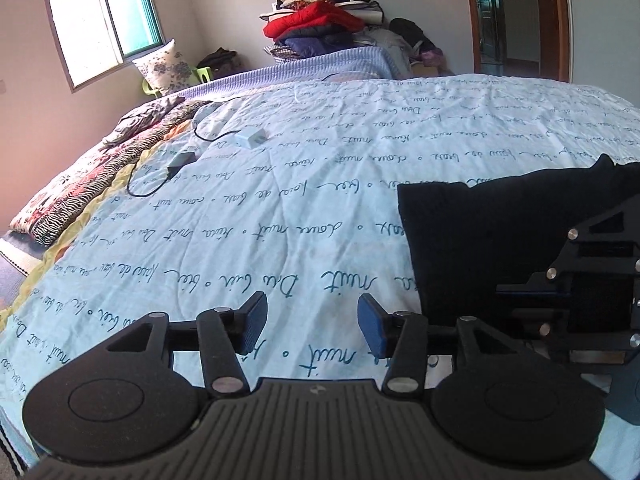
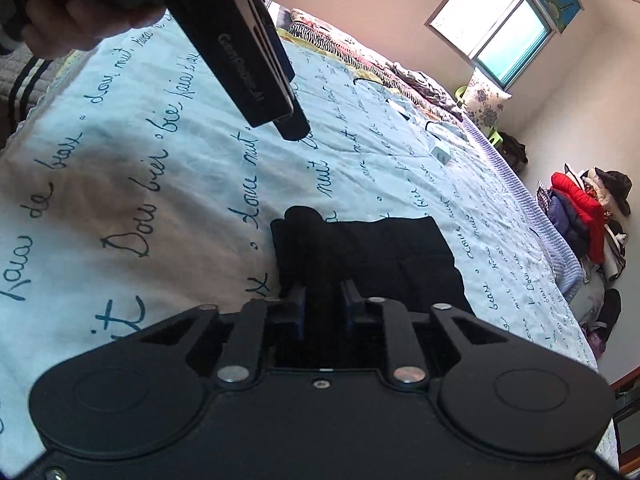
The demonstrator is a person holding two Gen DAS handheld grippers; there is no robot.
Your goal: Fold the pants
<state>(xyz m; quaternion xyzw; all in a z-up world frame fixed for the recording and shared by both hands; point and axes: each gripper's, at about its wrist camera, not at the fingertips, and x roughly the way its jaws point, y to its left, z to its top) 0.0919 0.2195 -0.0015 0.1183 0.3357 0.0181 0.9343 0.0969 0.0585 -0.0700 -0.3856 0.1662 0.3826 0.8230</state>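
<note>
The black pants (image 1: 492,236) lie folded into a compact rectangle on the pale blue quilt (image 1: 280,200) with script lettering. My left gripper (image 1: 312,326) is open and empty, hovering over bare quilt just left of the pants. My right gripper (image 2: 324,304) is shut on the near edge of the black pants (image 2: 384,256), with a bunched corner sticking up at their far left. The right gripper's body shows at the right edge of the left wrist view (image 1: 588,280). The left gripper's body hangs at the top of the right wrist view (image 2: 240,40).
A white adapter box (image 1: 250,137), a dark charger (image 1: 182,160) and a black cable (image 1: 148,188) lie on the quilt at the far left. A patterned blanket (image 1: 100,176) lines the bed's left side. A clothes pile (image 1: 320,24) stands against the far wall.
</note>
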